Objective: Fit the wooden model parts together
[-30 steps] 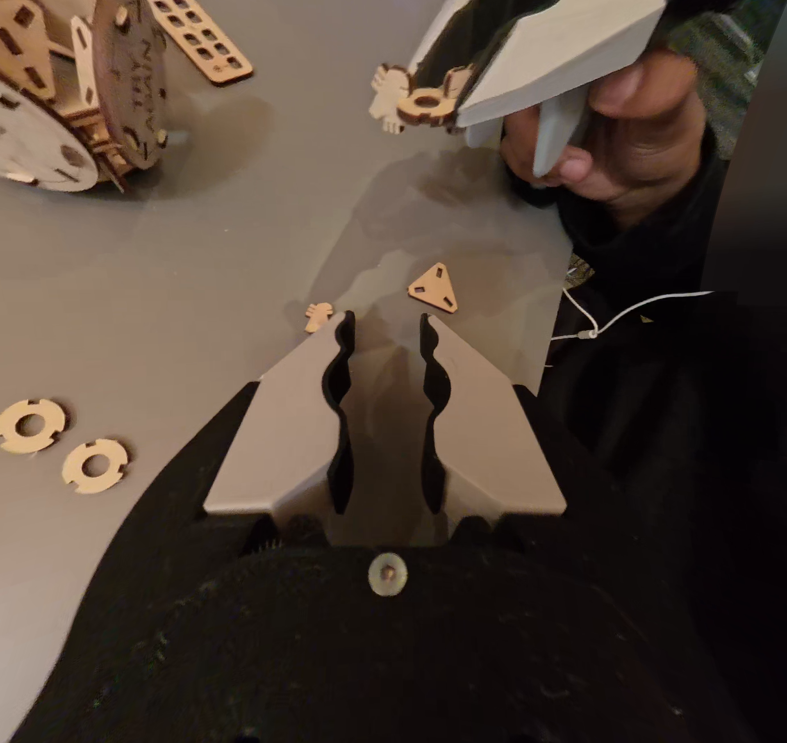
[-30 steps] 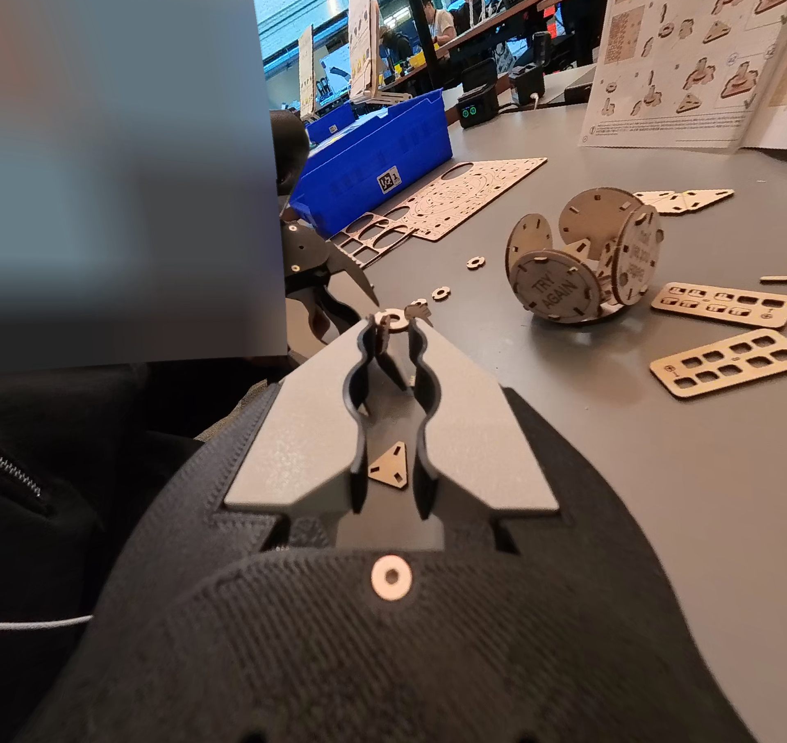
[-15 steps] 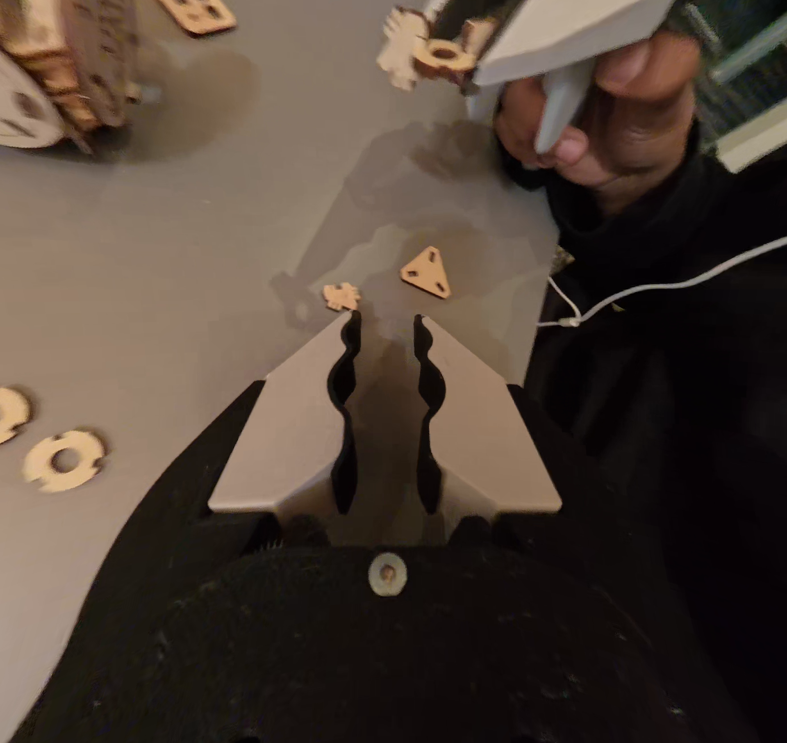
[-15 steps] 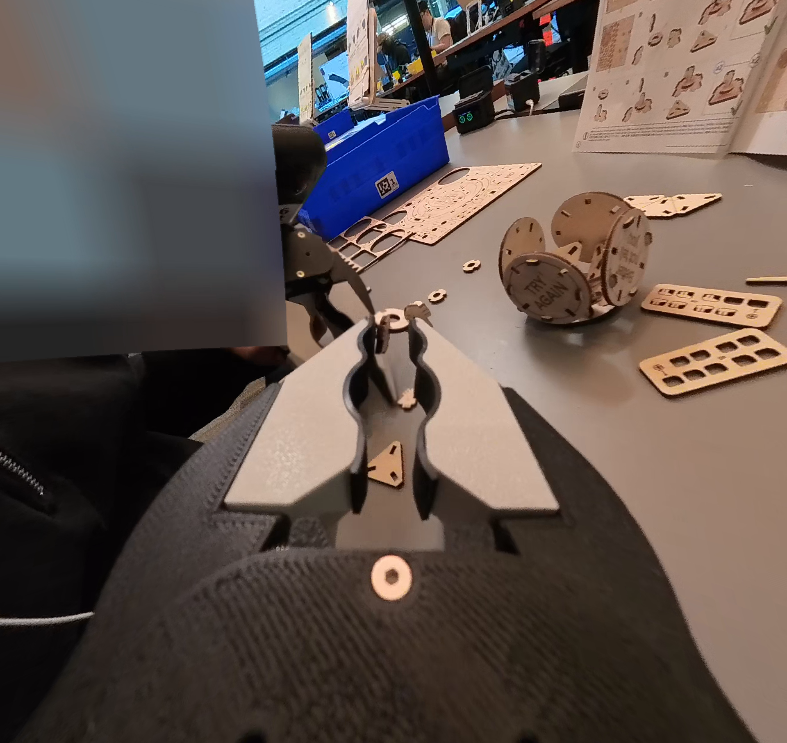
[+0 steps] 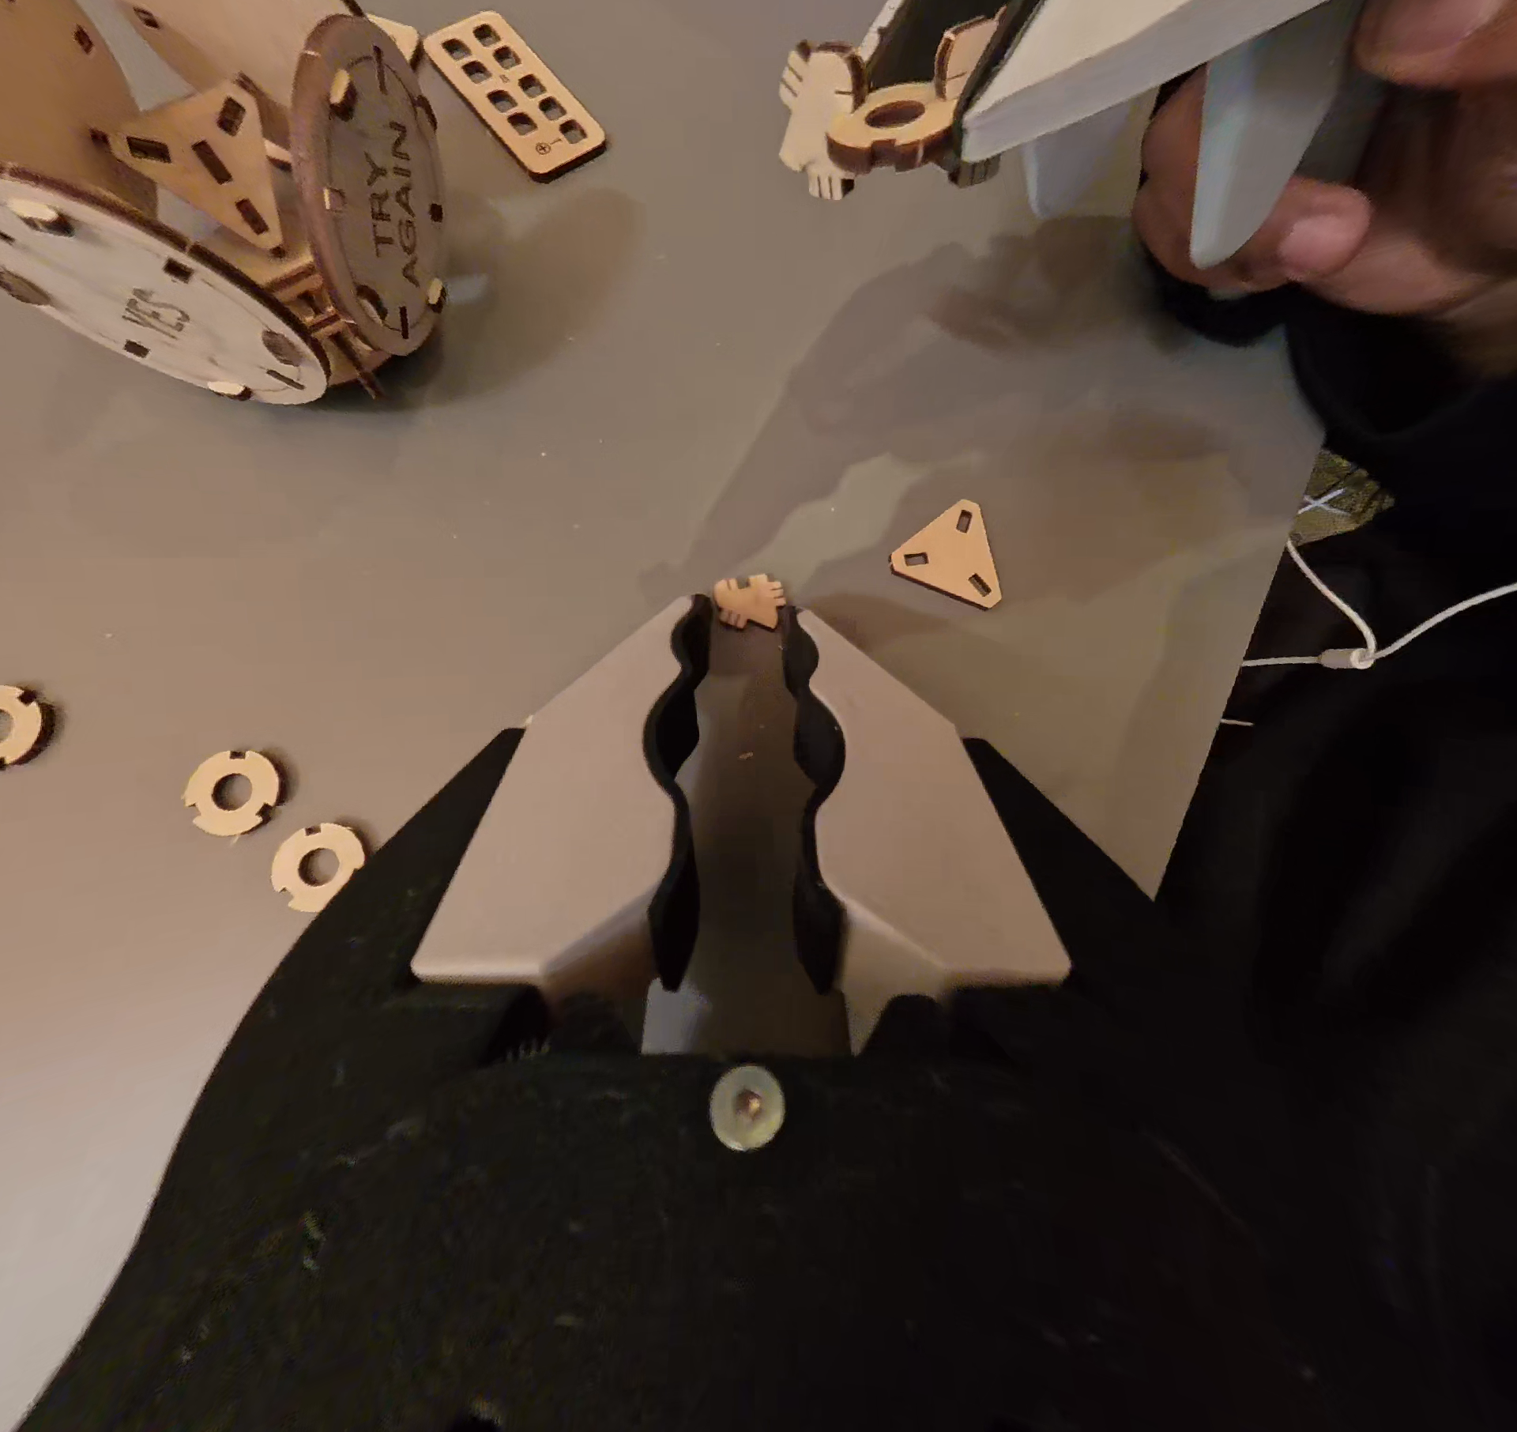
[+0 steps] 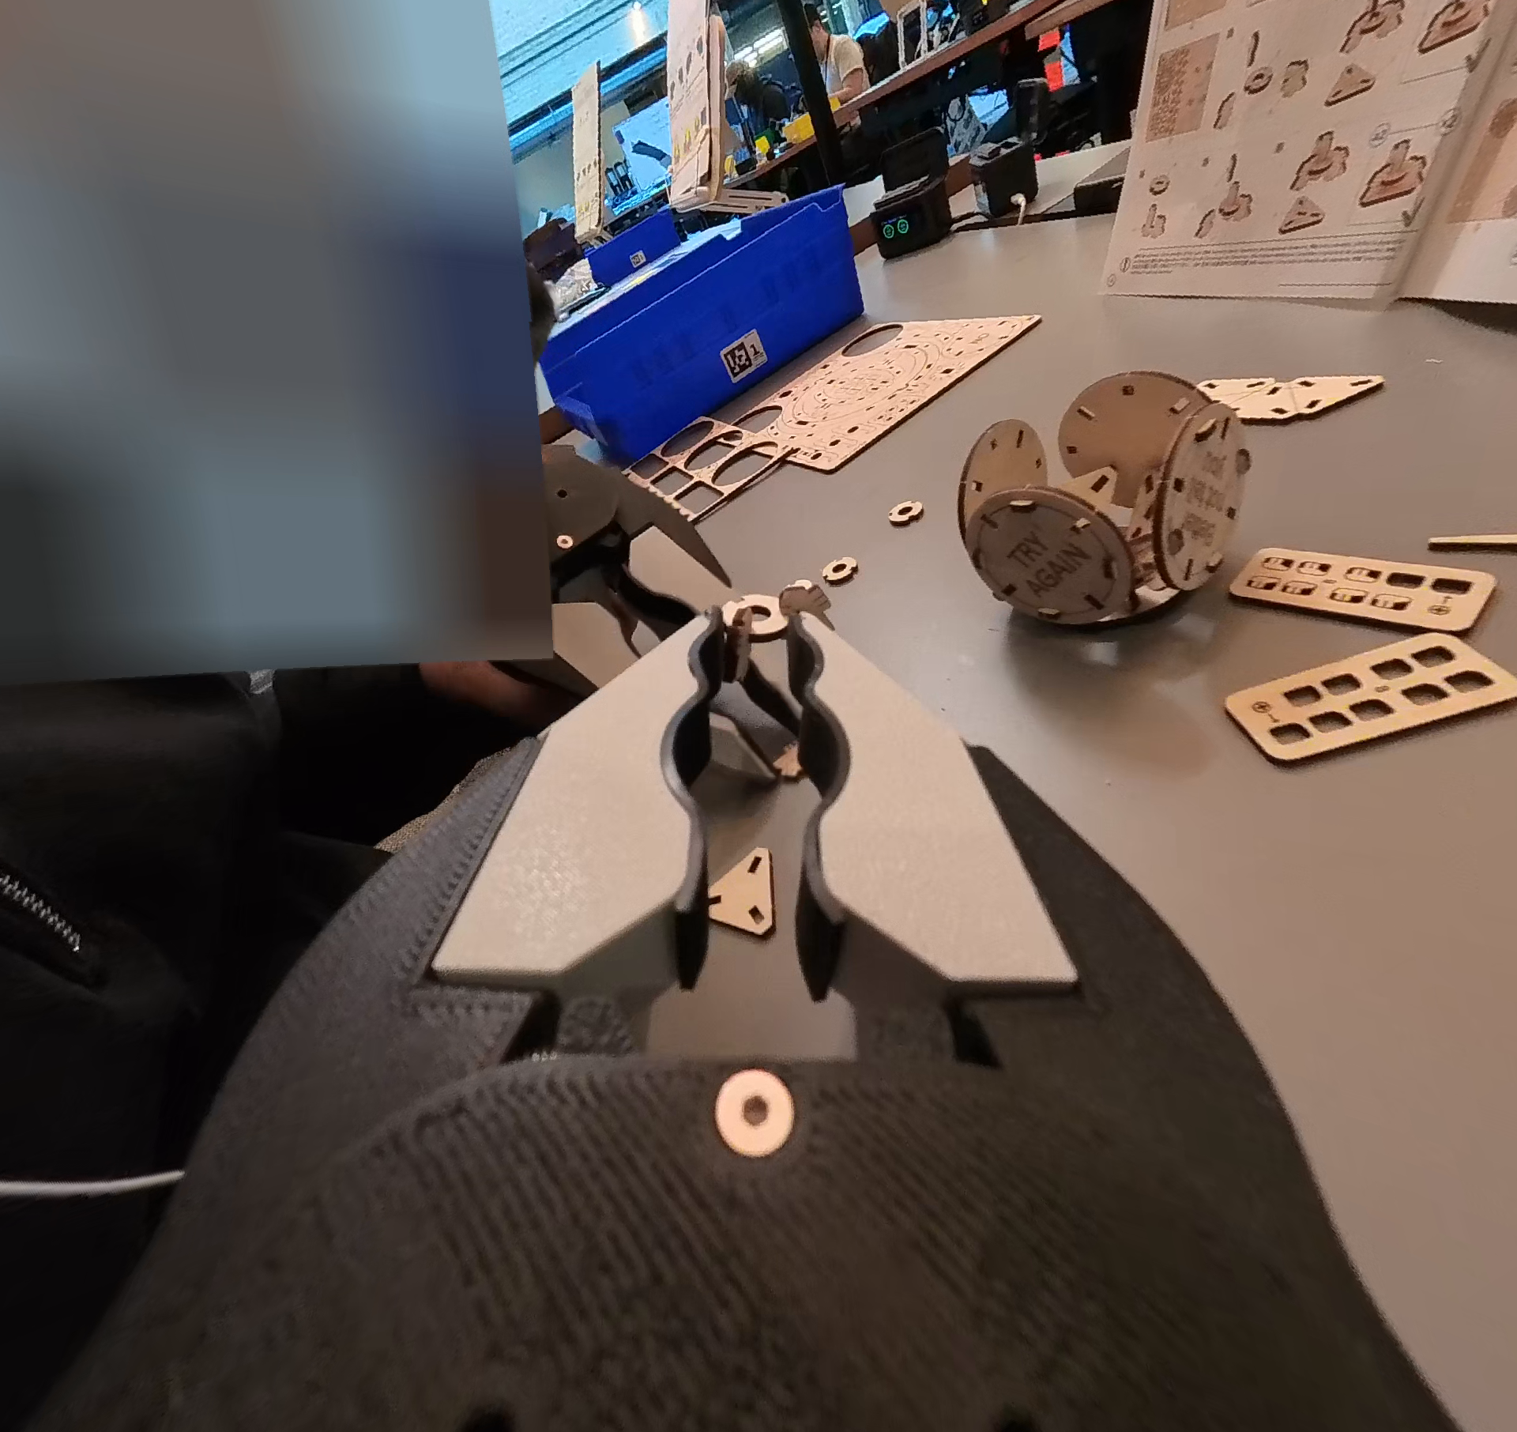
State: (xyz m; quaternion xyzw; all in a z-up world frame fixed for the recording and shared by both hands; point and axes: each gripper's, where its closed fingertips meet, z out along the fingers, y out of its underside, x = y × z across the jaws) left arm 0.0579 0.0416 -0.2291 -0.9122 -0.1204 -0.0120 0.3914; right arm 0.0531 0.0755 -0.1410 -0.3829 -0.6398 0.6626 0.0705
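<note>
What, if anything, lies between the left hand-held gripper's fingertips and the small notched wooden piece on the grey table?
Nothing visible does. The small notched wooden piece lies flat on the table right at the tips of the left hand-held gripper, with bare table behind it between the fingers. The wooden triangle lies off to the right, apart.

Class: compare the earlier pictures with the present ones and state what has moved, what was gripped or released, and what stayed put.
The left gripper advanced to the small toothed wooden piece and narrowed its jaws; the piece now sits between the fingertips. Unchanged: the right gripper holds its ring assembly; the triangular piece lies on the table.
</note>
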